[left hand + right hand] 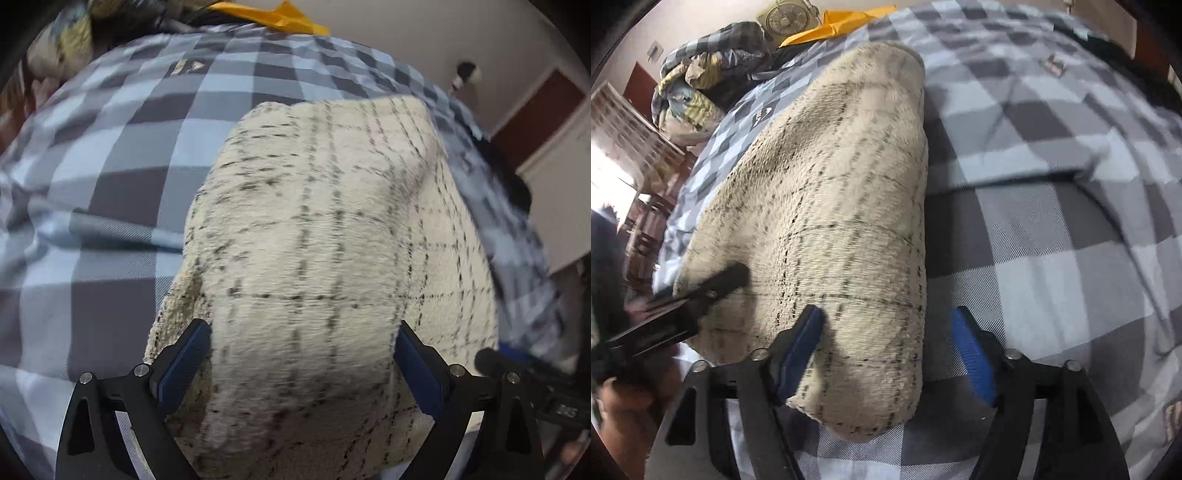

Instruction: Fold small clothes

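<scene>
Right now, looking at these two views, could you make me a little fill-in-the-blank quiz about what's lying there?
1. The cream cloth lies on a blue and grey ____ bedcover.
2. The thin lines crossing the cloth are ____ in colour.
3. The right gripper has its jaws ____ around the cloth's near end.
4. The paper beyond the cloth is ____.

Missing words: checked; black; open; orange

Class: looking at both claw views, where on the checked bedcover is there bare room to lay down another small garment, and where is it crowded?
Free: the checked bedcover on the side of the cream folded cloth away from the other claw, and the stretch beyond it. Crowded: the far corner with the clothes heap and orange paper.
</scene>
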Available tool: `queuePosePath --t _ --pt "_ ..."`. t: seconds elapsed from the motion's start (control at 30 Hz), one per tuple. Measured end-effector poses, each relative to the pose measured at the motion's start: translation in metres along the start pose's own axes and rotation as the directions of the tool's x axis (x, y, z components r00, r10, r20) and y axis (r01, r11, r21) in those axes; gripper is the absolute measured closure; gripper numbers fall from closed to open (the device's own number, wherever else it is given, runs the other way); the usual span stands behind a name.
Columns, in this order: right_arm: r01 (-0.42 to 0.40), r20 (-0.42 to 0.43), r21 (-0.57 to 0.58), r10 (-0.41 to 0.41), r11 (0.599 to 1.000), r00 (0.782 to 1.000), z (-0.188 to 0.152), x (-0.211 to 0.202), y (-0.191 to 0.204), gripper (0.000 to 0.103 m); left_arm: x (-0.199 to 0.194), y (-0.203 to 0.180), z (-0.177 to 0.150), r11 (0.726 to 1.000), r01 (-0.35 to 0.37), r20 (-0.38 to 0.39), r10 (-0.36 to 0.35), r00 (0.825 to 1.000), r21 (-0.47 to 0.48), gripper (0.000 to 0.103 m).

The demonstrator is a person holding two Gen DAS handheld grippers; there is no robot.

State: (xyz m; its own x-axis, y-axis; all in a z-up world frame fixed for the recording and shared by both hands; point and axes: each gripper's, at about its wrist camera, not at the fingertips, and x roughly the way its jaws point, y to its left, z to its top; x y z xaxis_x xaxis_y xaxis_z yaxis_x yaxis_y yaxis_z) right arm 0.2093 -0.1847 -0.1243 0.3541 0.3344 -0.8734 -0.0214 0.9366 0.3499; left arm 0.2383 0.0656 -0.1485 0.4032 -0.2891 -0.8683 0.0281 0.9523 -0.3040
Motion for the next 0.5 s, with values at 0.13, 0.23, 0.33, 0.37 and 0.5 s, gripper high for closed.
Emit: queuePosePath --t 0.13,0.23,0.33,0.37,0.5 --pt "-0.050 -0.033 0.082 0.053 0.995 0.998 -0.004 -0.006 -0.019 0.024 -0.015 -0.011 0.002 0.993 -0.093 0.043 0.089 0.995 0.078 0.003" --pt "-0.012 -0.026 0.073 0.014 0.997 1.000 -0.014 -0.022 -0.012 0.024 -0.030 -0.018 -0.002 0.979 -0.170 0.066 0.163 0.984 0.113 0.002" --pt "0.049 -0.020 0.055 -0.048 0.997 0.999 -0.022 -0.033 -0.007 0.022 -0.052 -0.021 -0.002 0.947 -0.291 0.101 0.278 0.955 0.138 0.002" --pt "0.058 -0.023 0.063 -0.057 0.996 0.998 -0.025 -0.036 -0.006 0.022 -0.061 -0.020 0.000 0.931 -0.340 0.115 0.326 0.938 0.136 0.003" --pt "0.027 -0.001 0.128 -0.027 0.991 1.000 -0.027 -0.055 -0.015 0.022 -0.087 -0.015 0.015 0.915 -0.388 0.187 0.364 0.912 0.111 0.003"
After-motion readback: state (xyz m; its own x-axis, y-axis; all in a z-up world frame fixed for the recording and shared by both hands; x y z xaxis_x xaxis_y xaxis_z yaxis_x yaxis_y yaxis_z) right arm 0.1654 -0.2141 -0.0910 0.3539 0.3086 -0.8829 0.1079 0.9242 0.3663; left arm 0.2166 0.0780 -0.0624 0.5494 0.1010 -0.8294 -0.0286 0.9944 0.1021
